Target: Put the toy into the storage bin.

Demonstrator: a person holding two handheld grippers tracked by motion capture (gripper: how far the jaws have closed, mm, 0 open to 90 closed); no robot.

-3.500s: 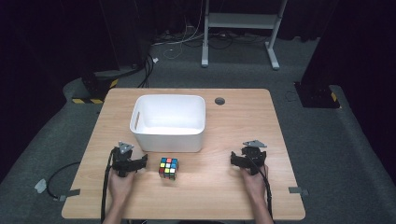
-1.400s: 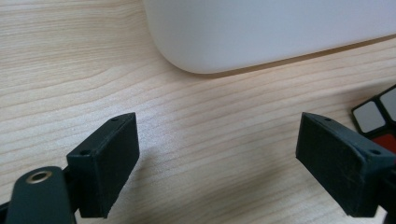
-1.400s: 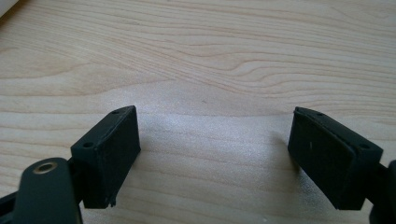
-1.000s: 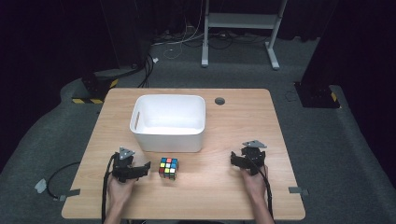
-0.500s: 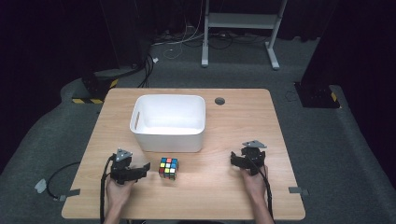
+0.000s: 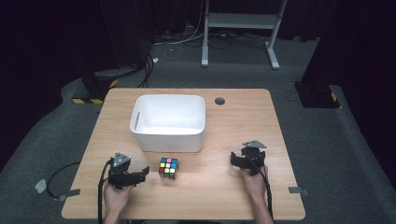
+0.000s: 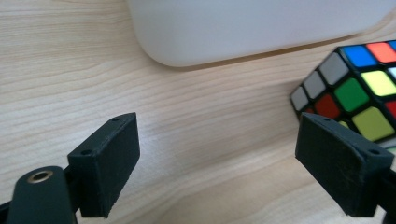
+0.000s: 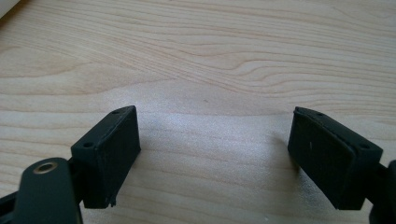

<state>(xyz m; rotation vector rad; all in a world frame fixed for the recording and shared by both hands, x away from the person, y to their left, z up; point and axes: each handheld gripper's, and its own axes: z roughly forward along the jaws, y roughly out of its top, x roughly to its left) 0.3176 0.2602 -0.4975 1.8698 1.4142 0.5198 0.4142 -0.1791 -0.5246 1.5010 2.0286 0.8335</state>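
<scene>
A colourful puzzle cube [image 6: 168, 168] sits on the wooden table [image 6: 233, 121], just in front of a white bin [image 6: 168, 121]. My left gripper [image 6: 144, 173] lies low on the table to the cube's left, jaws open and pointing at it, a short gap away. In the left gripper view the cube [image 7: 355, 88] stands beyond the right jaw, off to the right of the gap, and nothing lies between the jaws of the left gripper [image 7: 217, 163]. My right gripper [image 6: 236, 159] rests to the cube's right. It is open over bare wood [image 8: 215, 158].
The white bin [image 7: 252, 23] is empty inside and stands close behind the cube. A round cable hole [image 6: 219, 101] lies in the table at the back. Black cables trail from both grippers over the front edge. The bin's corner [image 8: 7, 4] shows far left in the right gripper view.
The left gripper has drawn back toward the front edge and swung its jaws round toward the cube. The right gripper and the cube have stayed where they were.
</scene>
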